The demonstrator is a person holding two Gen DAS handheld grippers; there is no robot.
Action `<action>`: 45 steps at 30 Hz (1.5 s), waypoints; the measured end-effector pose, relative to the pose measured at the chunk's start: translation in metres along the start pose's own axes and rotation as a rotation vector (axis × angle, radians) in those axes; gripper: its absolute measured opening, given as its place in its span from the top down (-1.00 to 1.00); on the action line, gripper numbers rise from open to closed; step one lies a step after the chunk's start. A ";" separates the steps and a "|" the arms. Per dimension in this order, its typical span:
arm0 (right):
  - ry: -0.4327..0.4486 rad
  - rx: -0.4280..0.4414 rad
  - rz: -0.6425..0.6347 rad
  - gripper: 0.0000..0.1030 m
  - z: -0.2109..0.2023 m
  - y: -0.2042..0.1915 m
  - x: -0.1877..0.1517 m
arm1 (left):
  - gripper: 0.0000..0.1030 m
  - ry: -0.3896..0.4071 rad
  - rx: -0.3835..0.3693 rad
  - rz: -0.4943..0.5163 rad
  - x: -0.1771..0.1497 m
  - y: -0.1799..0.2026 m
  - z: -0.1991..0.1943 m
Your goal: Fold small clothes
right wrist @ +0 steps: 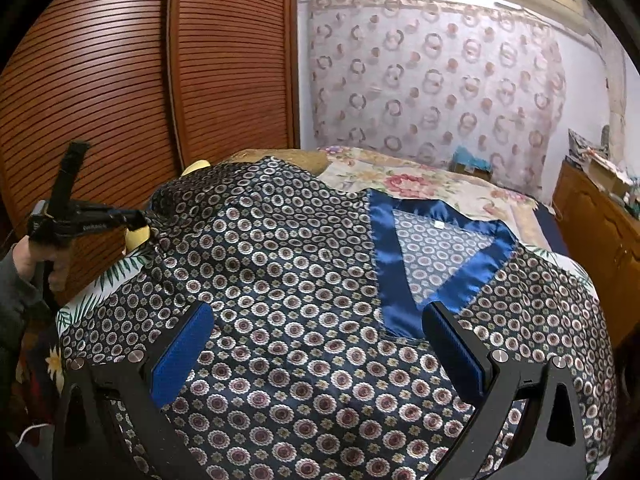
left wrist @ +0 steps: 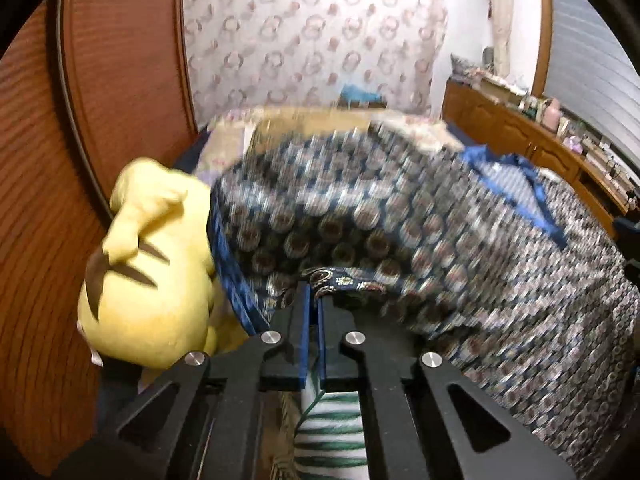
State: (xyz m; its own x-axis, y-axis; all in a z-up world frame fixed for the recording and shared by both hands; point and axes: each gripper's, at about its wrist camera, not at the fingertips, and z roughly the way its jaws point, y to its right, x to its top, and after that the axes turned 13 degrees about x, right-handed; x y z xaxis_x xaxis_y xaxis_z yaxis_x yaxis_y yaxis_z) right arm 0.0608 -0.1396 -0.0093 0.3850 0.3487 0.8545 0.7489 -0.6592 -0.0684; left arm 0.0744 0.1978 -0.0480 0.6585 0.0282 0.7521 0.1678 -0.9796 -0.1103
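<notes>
A dark blue satin top (right wrist: 280, 240) with a ring-and-flower print and a shiny blue V collar (right wrist: 384, 248) lies spread on the bed (right wrist: 420, 184). In the left wrist view my left gripper (left wrist: 314, 292) is shut on an edge of the top (left wrist: 360, 220), which is lifted and blurred. The right wrist view shows that same left gripper (right wrist: 136, 216) at the far left, pinching the cloth's raised left corner, with a person's hand (right wrist: 24, 256) behind it. My right gripper (right wrist: 318, 312) hovers open over the middle of the top, below the collar, nothing between its fingers.
A yellow plush toy (left wrist: 148, 280) lies at the bed's left side beside the slatted wooden wardrobe (right wrist: 120, 80). A leaf-print sheet (left wrist: 332, 420) covers the near edge. A wooden cabinet (right wrist: 592, 216) with clutter runs along the right. A patterned curtain (right wrist: 440, 80) hangs behind.
</notes>
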 end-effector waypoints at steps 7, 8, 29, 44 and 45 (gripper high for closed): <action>0.027 -0.014 0.042 -1.00 -0.014 0.013 -0.006 | 0.94 0.112 -0.078 0.030 0.036 0.035 -0.035; 0.031 -0.016 0.048 -1.00 -0.016 0.014 -0.007 | 0.94 0.124 -0.090 0.043 0.039 0.044 -0.039; 0.011 -0.012 0.059 -1.00 -0.019 0.018 -0.010 | -0.08 0.115 -0.218 0.043 -0.002 0.082 -0.077; -0.010 0.176 -0.140 -0.91 0.028 -0.027 0.057 | -0.49 0.146 -0.055 -0.105 -0.034 0.018 -0.082; -0.026 0.212 -0.159 -0.89 0.039 -0.034 0.063 | -0.49 0.147 -0.051 -0.109 -0.035 0.015 -0.082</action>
State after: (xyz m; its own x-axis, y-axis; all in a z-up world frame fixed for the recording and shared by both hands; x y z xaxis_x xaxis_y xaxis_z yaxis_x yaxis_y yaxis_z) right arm 0.0806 -0.0699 0.0268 0.2654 0.4556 0.8497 0.8961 -0.4417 -0.0431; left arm -0.0060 0.1654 -0.0223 0.5237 0.1090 0.8449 0.1923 -0.9813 0.0074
